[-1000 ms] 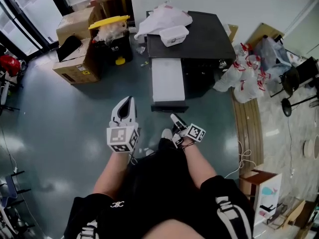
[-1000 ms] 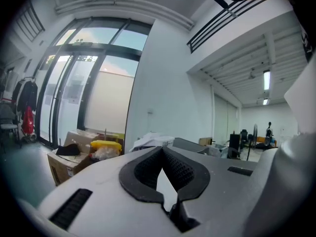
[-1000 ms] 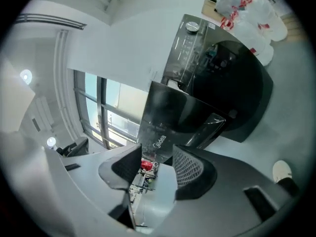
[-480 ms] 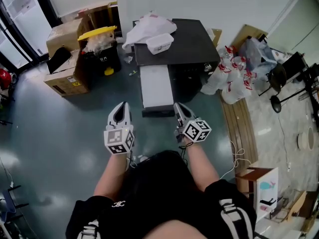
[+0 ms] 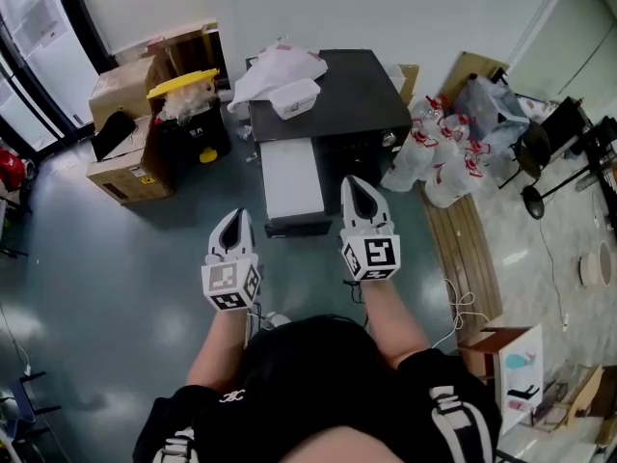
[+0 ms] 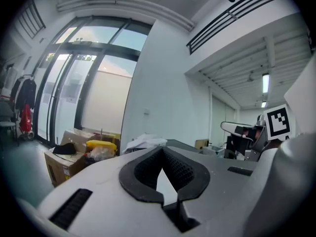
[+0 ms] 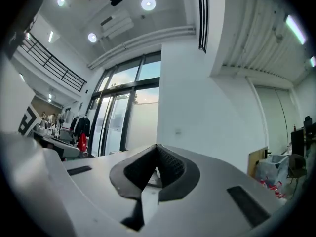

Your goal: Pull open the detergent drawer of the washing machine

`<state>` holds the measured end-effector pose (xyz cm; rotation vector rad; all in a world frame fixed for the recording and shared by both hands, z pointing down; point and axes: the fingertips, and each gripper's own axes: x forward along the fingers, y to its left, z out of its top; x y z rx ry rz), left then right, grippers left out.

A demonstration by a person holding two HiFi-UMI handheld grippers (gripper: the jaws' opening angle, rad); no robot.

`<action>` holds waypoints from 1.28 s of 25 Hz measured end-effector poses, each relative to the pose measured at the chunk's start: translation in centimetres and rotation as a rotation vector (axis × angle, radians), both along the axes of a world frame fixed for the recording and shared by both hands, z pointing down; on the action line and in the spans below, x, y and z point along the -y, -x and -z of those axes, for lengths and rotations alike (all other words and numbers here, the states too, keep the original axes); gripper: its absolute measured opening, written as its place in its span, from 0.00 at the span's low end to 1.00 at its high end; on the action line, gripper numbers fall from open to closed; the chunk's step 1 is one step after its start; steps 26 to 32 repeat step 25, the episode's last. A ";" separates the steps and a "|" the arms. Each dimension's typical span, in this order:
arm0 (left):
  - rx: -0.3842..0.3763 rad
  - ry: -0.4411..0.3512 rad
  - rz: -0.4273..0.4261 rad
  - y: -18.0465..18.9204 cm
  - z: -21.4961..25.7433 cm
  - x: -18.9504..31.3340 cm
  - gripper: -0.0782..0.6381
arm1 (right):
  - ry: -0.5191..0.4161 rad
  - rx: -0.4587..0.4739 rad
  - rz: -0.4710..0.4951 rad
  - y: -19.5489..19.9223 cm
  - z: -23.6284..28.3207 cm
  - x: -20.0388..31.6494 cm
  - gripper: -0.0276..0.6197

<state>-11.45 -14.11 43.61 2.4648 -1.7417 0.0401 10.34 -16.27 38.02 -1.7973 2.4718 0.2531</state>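
A: Detergent drawer: location?

B: Somewhere on the front of the washing machine [image 5: 352,95], ahead of and well below both sets of jaw tips. Not made out as such from this steep angle.

A: Appearance?

B: Dark cabinet with a flat dark top, loaded with a white bag [image 5: 278,68] and a white tub [image 5: 294,97]. From the left half of the front, a white slab [image 5: 292,177] projecting toward the jaws, over a dark lip. Possibly the drawer drawn out, possibly a door or panel; too foreshortened to settle.

A: Jaw state?

B: Left gripper [image 5: 237,218]: clenched tip to tip, nothing between. Right gripper [image 5: 357,185]: likewise clenched, empty. Slab ahead of the gap between the two, nearer the right tips, touching neither.

A: Stage?

B: Compatible with an approach to a shut drawer, and equally with a retreat from one already drawn out.

A: Good practice here?

B: Hold both grippers level and clear of the slab's near edge. Lower the line of sight and confirm the drawer front before committing either jaw. Avoid sweeping across the items on top.
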 end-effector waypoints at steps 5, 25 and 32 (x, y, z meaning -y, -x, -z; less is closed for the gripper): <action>0.030 -0.008 -0.023 -2.7 0.5 -1.0 0.11 | 0.008 0.015 0.034 -0.8 0.0 -1.1 0.04; 0.026 -0.043 -0.038 -2.9 1.1 -4.2 0.11 | 0.041 0.052 0.103 1.1 -1.9 -3.8 0.05; 0.026 -0.043 -0.038 -2.9 1.1 -4.2 0.11 | 0.041 0.052 0.103 1.1 -1.9 -3.8 0.05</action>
